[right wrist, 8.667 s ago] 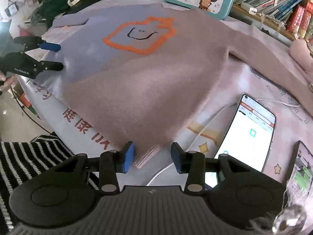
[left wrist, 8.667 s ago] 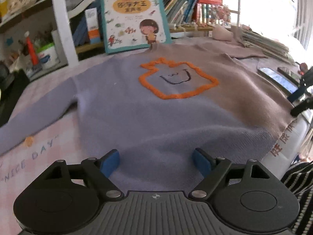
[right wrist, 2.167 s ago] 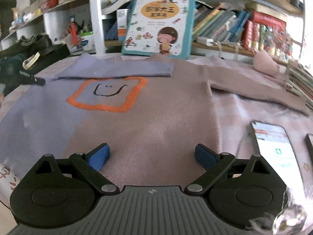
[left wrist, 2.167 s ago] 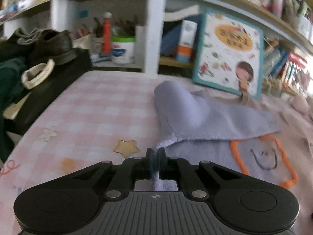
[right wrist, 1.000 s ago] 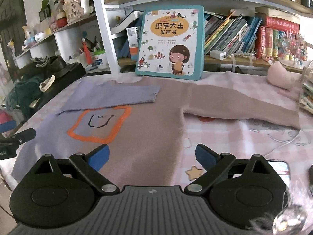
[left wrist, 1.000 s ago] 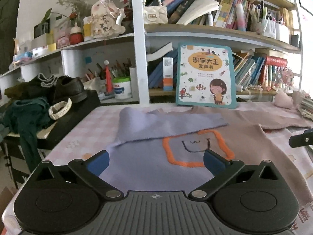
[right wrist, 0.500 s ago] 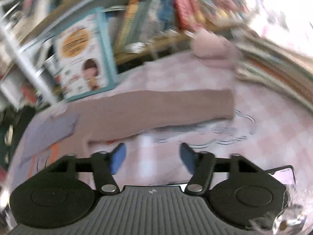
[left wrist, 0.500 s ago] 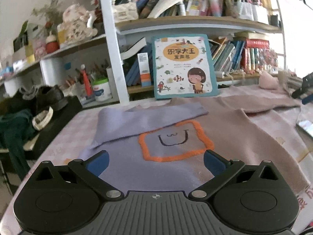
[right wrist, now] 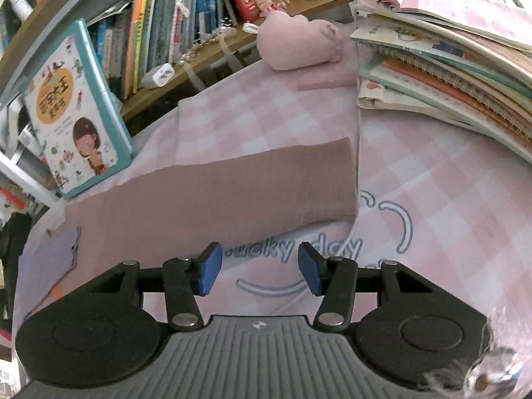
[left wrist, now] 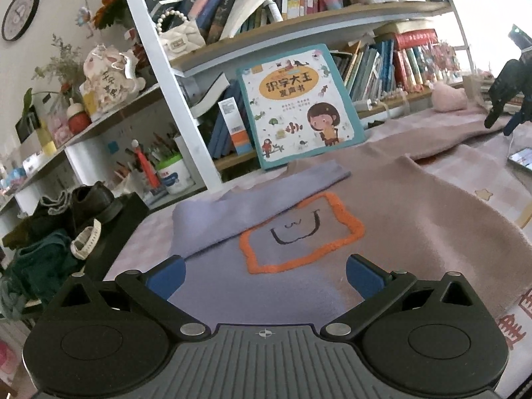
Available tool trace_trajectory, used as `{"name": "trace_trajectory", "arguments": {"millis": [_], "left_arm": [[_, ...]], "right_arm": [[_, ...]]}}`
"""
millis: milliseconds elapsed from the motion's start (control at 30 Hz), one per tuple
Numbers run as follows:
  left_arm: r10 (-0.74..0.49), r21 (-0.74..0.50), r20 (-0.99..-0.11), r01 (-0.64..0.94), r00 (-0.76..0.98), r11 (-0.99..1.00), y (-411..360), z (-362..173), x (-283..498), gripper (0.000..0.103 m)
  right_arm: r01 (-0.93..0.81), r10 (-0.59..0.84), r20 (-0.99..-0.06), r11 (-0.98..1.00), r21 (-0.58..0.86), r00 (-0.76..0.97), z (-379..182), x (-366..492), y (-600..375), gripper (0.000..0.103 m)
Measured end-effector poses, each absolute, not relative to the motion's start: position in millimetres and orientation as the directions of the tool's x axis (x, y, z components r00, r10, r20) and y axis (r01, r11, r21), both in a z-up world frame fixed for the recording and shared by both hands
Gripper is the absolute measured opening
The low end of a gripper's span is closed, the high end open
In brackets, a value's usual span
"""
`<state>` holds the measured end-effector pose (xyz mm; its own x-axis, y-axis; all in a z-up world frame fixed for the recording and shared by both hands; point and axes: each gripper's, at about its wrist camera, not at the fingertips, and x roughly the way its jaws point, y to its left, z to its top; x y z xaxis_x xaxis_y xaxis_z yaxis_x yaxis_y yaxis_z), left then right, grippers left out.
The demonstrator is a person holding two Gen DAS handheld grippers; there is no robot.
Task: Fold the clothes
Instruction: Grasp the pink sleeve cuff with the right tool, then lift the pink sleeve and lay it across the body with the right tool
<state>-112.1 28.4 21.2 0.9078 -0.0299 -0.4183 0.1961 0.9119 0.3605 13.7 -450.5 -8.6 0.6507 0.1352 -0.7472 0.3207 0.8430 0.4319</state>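
Checked cloth (right wrist: 432,173), sweater sleeve (right wrist: 232,196) just beyond closing right tongs (right wrist: 259,269)

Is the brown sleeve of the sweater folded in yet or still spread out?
Still spread out. The brown sleeve lies flat and straight on the pink checked cloth, while the purple sleeve is already folded across the chest.

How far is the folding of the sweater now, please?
Done: the purple sleeve lies folded across the sweater. In hand: the right tongs, closing with nothing between them, are near the pink sleeve, which lies stretched out. Left: that sleeve and the body folds.
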Motion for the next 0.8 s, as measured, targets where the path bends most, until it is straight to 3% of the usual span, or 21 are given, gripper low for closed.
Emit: {"name": "trace_trajectory", "arguments": {"millis": [400, 467, 500, 533, 800], "left_arm": [[-0.017, 0.299, -0.463, 0.174, 0.886, 0.938, 40.0, 21.8, -97.4, 0.103], [-0.015, 0.299, -0.463, 0.171, 0.886, 0.939, 40.9, 21.7, -97.6, 0.103], [-0.014, 0.297, -0.463, 0.170, 0.886, 0.940, 41.4, 21.5, -97.7, 0.103], [-0.016, 0.294, -0.466, 0.172, 0.885, 0.940, 42.2, 21.1, -96.8, 0.103], [-0.035, 0.307, -0.461, 0.196, 0.887, 0.931, 43.0, 16.5, -102.3, 0.103]], "right_arm": [[0.430, 0.069, -0.689, 0.736, 0.524, 0.722, -19.7, 24.4, -482.2, 0.050], [0.434, 0.057, -0.698, 0.745, 0.506, 0.714, -19.0, 26.8, -480.7, 0.039], [0.432, 0.061, -0.700, 0.748, 0.504, 0.711, -18.4, 27.8, -479.9, 0.022], [0.430, 0.064, -0.703, 0.751, 0.502, 0.709, -17.8, 28.7, -479.1, 0.014], [0.284, 0.110, -0.610, 0.811, 0.512, 0.785, 28.4, 29.2, -441.9, 0.009]]}}
